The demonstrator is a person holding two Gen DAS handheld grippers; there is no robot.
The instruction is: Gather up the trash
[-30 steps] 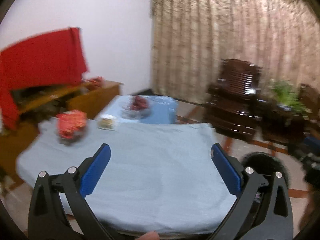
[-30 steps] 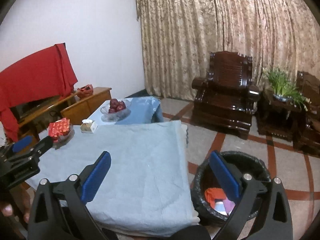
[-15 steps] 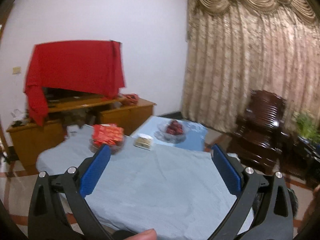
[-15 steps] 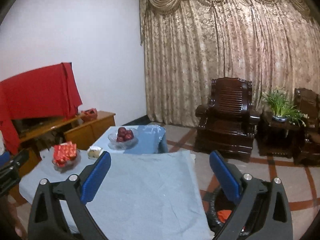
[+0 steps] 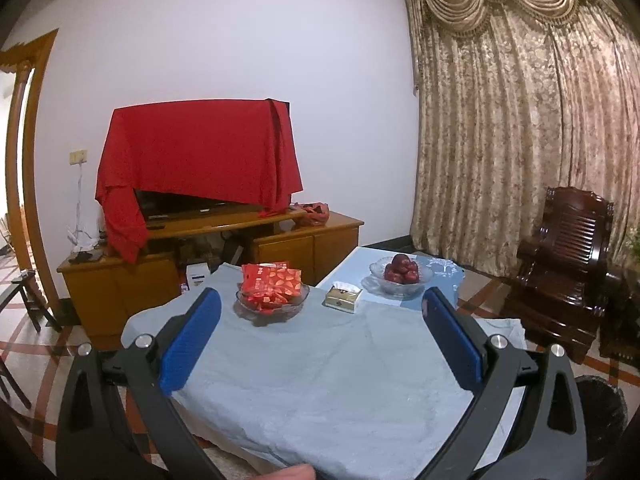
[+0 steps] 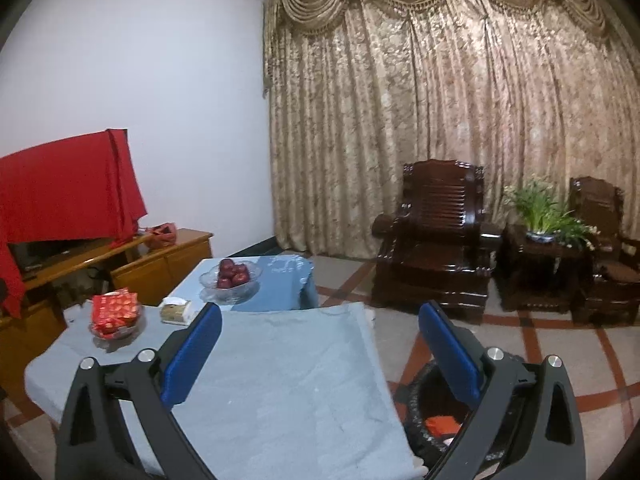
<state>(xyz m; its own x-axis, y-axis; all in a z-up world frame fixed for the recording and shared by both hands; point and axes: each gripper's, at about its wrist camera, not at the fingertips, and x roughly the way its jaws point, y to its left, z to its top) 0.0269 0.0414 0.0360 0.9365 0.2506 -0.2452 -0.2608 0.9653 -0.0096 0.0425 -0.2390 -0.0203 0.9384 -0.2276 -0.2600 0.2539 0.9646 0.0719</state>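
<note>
A black trash bin [image 6: 436,420] lined with a black bag stands on the floor right of the table, with orange trash [image 6: 440,426] inside; its edge shows in the left wrist view [image 5: 600,412]. My left gripper [image 5: 320,344] is open and empty, held above the near part of the blue-covered table [image 5: 320,380]. My right gripper [image 6: 318,354] is open and empty, above the table's right edge [image 6: 280,380] and the bin. No loose trash shows on the cloth.
On the table's far side sit a glass bowl of red packets [image 5: 272,292], a tissue box [image 5: 342,298] and a bowl of apples [image 5: 402,276]. A TV cabinet [image 5: 220,256] with a red cloth stands left. Dark wooden chairs [image 6: 436,240] and a plant [image 6: 544,212] stand right.
Both grippers have tilted upward and drawn back, so the room shows higher and the bin sinks low in the right view. The left view has swung left toward the TV cabinet. Both stay open.
</note>
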